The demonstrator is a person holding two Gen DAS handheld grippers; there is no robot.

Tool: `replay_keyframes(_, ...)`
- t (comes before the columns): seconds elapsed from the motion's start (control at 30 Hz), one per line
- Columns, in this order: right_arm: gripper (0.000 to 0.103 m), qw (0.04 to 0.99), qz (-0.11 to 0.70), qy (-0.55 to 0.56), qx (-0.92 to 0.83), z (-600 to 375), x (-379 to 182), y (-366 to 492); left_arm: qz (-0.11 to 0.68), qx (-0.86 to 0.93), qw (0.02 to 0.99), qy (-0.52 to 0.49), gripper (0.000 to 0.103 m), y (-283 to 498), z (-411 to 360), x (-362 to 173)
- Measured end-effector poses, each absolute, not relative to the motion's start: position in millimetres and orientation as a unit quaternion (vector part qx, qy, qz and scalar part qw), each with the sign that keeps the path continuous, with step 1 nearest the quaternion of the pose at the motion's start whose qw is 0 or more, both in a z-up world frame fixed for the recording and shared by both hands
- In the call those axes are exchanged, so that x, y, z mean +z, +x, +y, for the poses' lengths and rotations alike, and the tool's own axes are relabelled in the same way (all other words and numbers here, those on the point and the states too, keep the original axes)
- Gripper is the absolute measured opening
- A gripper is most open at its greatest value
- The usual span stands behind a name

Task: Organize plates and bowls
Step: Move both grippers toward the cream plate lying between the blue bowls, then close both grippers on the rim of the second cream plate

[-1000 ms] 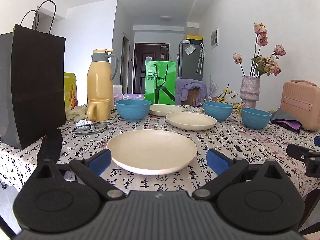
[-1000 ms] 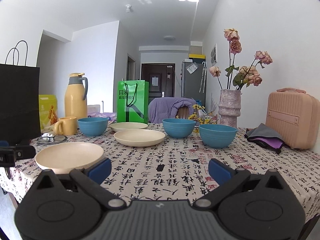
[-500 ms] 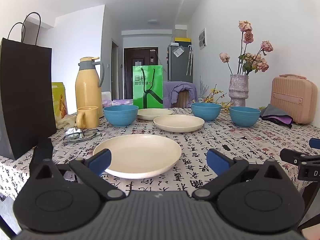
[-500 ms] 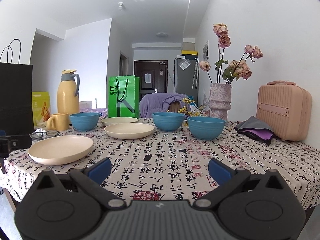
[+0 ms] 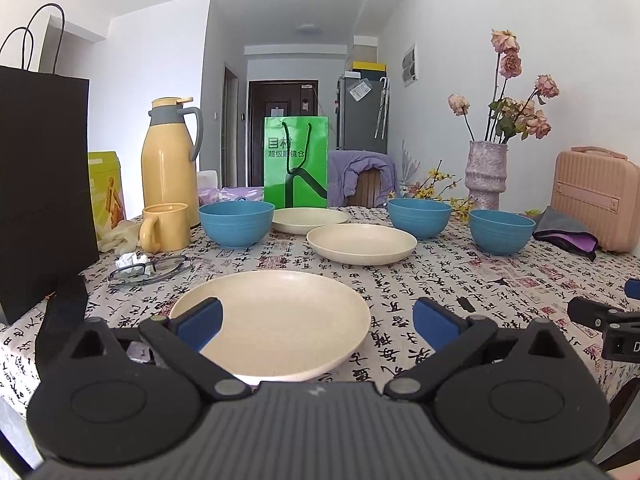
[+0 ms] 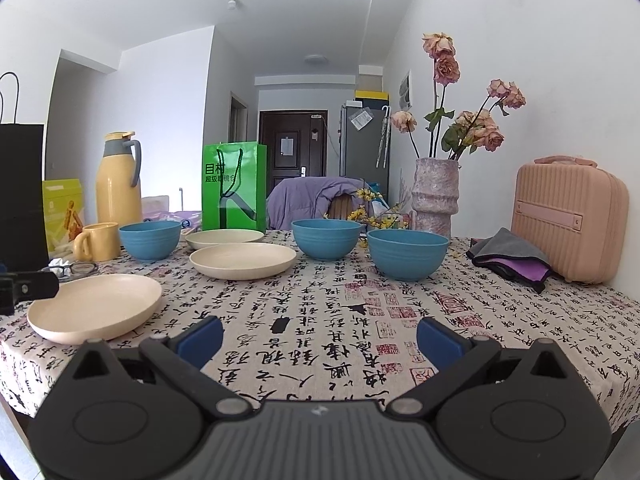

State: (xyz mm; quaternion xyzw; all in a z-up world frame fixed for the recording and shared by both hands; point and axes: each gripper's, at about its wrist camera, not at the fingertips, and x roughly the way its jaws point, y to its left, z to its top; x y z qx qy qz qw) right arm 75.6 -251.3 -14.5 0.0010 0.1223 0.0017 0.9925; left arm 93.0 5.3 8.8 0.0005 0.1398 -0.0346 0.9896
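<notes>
On the calligraphy-printed tablecloth (image 5: pixel 460 264), going left to right, a tall black paper bag (image 5: pixel 40 192), a yellow thermos jug (image 5: pixel 170 168) and a yellow mug (image 5: pixel 166 227) crowd the left edge, leaving the middle for the dishes. The left gripper (image 5: pixel 316 320) hangs with its jaws spread wide and empty just short of the nearest round cream plate (image 5: pixel 276 322), apparently lined up to take its near rim. Beyond sit a blue ribbed bowl (image 5: pixel 236 224), two more cream plates (image 5: pixel 362 243), one behind the other and not yet stacked, then two further blue bowls (image 6: pixel 407 253) side by side near the mottled pink vase (image 6: pixel 435 196). The right gripper (image 6: pixel 318 338), equally wide and holding nothing, hovers over bare cloth, probably waiting its turn.
</notes>
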Motion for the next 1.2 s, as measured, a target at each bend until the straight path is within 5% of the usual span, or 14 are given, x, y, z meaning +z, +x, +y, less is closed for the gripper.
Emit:
replay_keyframes(0.67, 0.103, 0.985, 0.173, 0.027, 0.005, -258.0, -0.5, 190.1, 0.181, -0.026, 0.983, 0.012, 0.103, 192.5, 7.2, 21.9)
replay_keyframes(1.2, 0.101, 0.967, 0.247, 0.013, 0.061, -238.5, 7.5, 348.2, 0.265, -0.040, 0.963, -0.019, 0.103, 350.3, 14.6, 34.3)
